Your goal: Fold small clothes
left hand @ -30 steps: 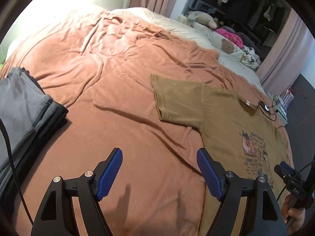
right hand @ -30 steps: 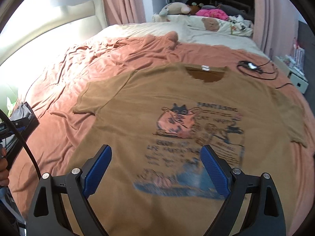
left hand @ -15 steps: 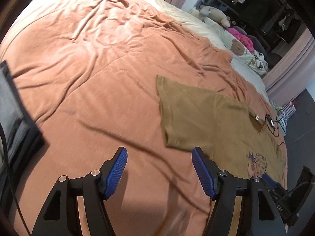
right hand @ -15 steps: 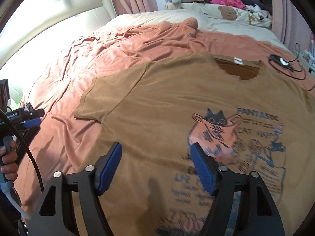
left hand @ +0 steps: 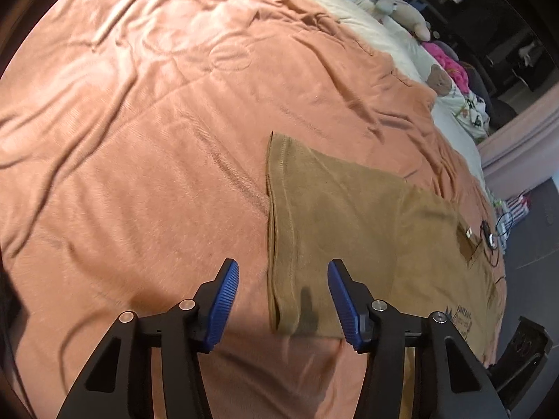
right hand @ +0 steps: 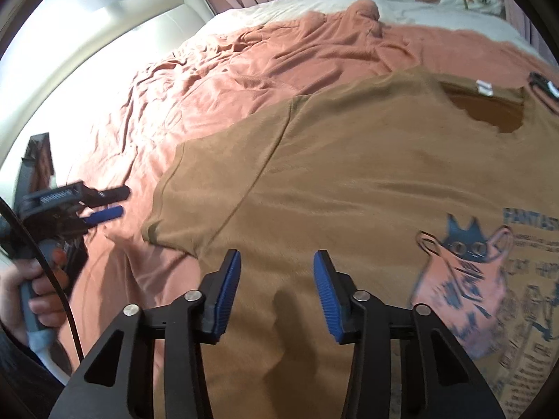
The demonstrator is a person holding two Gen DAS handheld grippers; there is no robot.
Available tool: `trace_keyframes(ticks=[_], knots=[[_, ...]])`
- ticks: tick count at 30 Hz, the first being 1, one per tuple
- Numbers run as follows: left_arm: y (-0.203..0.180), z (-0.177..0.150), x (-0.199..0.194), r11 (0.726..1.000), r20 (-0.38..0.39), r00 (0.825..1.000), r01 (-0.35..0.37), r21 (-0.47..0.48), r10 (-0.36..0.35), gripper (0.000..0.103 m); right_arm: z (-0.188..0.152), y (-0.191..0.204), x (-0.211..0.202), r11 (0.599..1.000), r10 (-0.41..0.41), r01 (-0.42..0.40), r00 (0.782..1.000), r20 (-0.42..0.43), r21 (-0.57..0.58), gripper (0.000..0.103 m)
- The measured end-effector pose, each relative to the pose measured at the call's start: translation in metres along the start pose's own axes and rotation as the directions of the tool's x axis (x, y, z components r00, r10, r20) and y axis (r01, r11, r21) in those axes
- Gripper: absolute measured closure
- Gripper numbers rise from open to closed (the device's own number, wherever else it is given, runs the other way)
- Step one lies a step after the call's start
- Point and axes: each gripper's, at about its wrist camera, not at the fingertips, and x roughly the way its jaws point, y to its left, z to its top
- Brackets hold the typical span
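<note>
Both grippers have closed in on the brown t-shirt (right hand: 349, 181) since a second ago, jaws just narrowing. Left gripper (left hand: 283, 296), bottom centre of its view, is part-open over the sleeve (left hand: 314, 209) hem, gripping nothing. Right gripper (right hand: 277, 295) is part-open above the shirt body beside the armpit, also empty. Only the right view shows the cat print (right hand: 464, 265), collar and left hand (right hand: 38, 282) at lower left. Shirt lies flat on the orange blanket (left hand: 139, 122); plush toys (left hand: 401, 10) far upper right in the left view.
</note>
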Motion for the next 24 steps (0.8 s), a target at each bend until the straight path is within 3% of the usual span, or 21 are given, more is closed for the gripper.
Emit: trace_keyframes(ticks=[5, 9, 11, 14, 24], knots=[[0.012, 0.011, 0.022, 0.997, 0.008, 0.998, 0.061, -0.054, -0.060, 0.055, 0.012, -0.002, 0.023, 0.999, 0.015, -0.014, 1.000, -0.024, 0.042, 0.076], [0.019, 0.016, 0.036, 0.991, -0.008, 0.996, 0.088, -0.101, -0.090, 0.062, 0.018, 0.000, 0.035, 0.995, 0.053, -0.051, 0.998, -0.024, 0.086, 0.078], [0.017, 0.016, 0.036, 0.993, -0.007, 0.998, 0.059, -0.098, -0.060, 0.076, 0.020, 0.001, 0.042, 0.993, 0.065, -0.061, 0.997, -0.031, 0.097, 0.081], [0.014, 0.017, 0.037, 0.992, -0.021, 0.996, 0.085, -0.092, -0.087, 0.098, 0.023, 0.001, 0.051, 0.986, 0.109, -0.103, 0.993, -0.044, 0.129, 0.089], [-0.021, 0.028, 0.007, 0.998, 0.036, 0.997, 0.063, 0.000, -0.063, 0.100, 0.024, -0.001, 0.082, 0.956, 0.180, -0.161, 0.982, -0.056, 0.244, 0.098]])
